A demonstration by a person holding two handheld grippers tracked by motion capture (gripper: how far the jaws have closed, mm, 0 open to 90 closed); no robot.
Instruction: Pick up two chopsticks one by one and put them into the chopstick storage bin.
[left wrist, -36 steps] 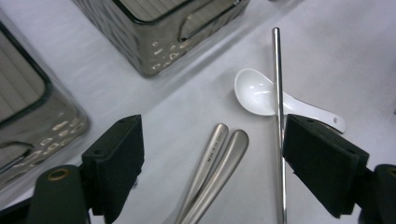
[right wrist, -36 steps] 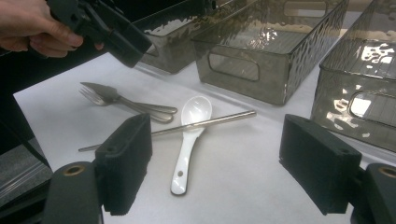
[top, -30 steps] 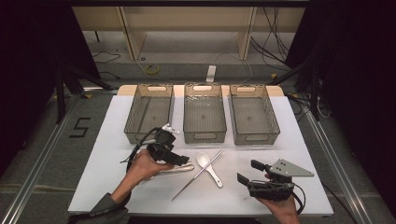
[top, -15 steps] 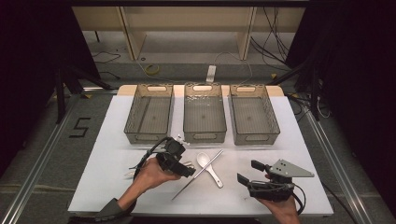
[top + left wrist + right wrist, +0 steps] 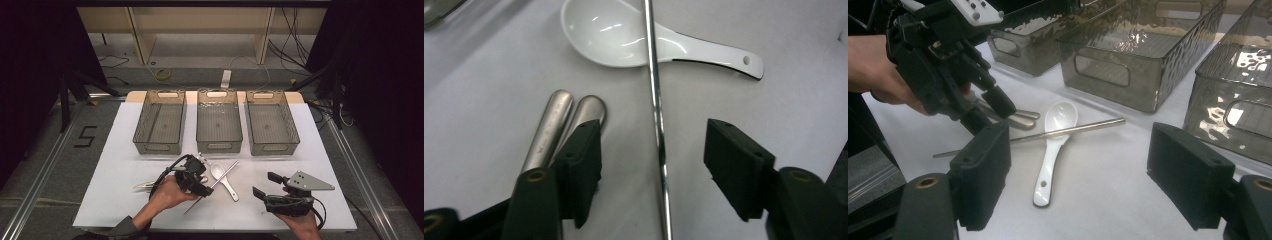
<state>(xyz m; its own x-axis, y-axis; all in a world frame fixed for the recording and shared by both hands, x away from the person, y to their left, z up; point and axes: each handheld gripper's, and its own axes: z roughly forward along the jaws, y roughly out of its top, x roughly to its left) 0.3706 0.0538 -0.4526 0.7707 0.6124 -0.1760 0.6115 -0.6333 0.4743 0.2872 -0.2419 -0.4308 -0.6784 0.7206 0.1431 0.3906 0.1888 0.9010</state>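
The left gripper [image 5: 651,165] is low over the white table [image 5: 804,125], and its jaws, which have just been closing, stand apart on either side of a metal chopstick [image 5: 656,130] without pressing on it. The chopstick runs straight out between them, away from the gripper, and crosses over the handle of a white ceramic spoon [image 5: 624,40] lying just beyond the jaw tips. Just outside the left jaw, two rounded steel utensil handles [image 5: 569,120] lie side by side.

This looks like the grasping step: the chopstick is bracketed but not yet clamped. The next move calls for closing squarely on the thin rod without nudging the spoon beneath it, then lifting it, probably toward one of the three grey bins [image 5: 219,122] farther out.

The right gripper [image 5: 275,186] rests well off to the side, jaws wide apart and holding nothing.
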